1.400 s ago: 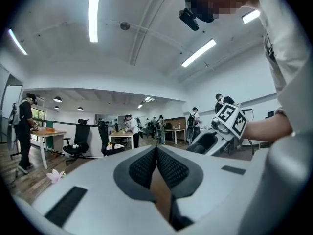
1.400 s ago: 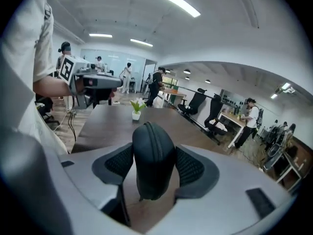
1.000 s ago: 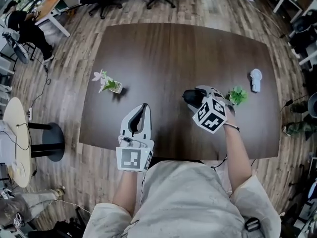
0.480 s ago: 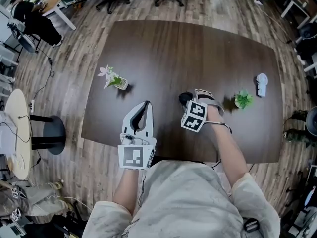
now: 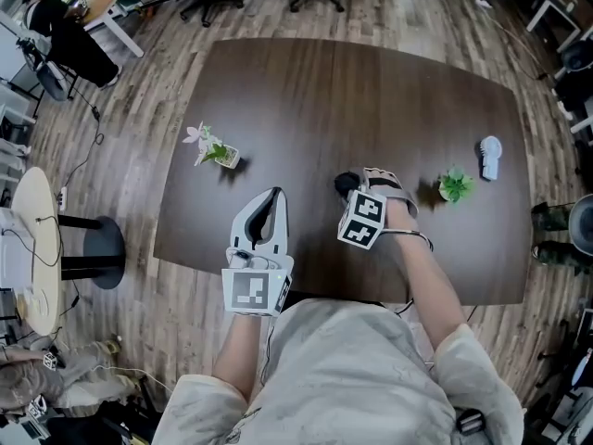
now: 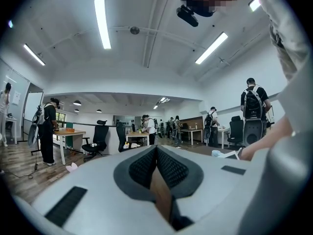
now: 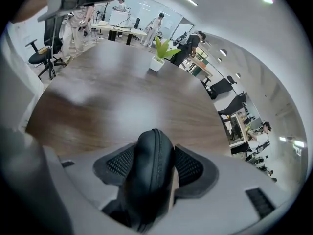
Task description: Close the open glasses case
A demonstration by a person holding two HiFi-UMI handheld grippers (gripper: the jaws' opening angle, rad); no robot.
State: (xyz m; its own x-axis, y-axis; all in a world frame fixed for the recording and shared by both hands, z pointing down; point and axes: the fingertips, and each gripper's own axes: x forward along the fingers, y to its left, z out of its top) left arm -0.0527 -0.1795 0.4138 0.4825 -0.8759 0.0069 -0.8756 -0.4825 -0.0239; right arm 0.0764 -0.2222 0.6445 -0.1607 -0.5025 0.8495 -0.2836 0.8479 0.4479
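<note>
On the dark wooden table (image 5: 306, 100), a little to the right of its middle, the black glasses case (image 5: 346, 184) is being held by the right gripper (image 5: 359, 182), which is being tilted steeply down onto it. In the right gripper view the case (image 7: 151, 165) is being squeezed between the two ribbed pads (image 7: 117, 166), its zipper seam being shown running up the middle with the two halves brought together. The jaws are being kept wide, on either side of the case.

Compared with a second ago, the right gripper is being held lower and further left in the head view. Its marker cube (image 5: 362, 219) is being shown smaller and turned, and less of the case is being left uncovered. Since half a second ago hardly anything is being changed.

The left gripper (image 5: 271, 197) is being kept where it was, level over the near edge of the table. Its jaws are being held clenched together on nothing, as the left gripper view (image 6: 156, 153) is showing.

The small green plant (image 5: 454, 185), the white object (image 5: 489, 156) and the flowering plant (image 5: 213, 148) are being left unmoved on the table.
</note>
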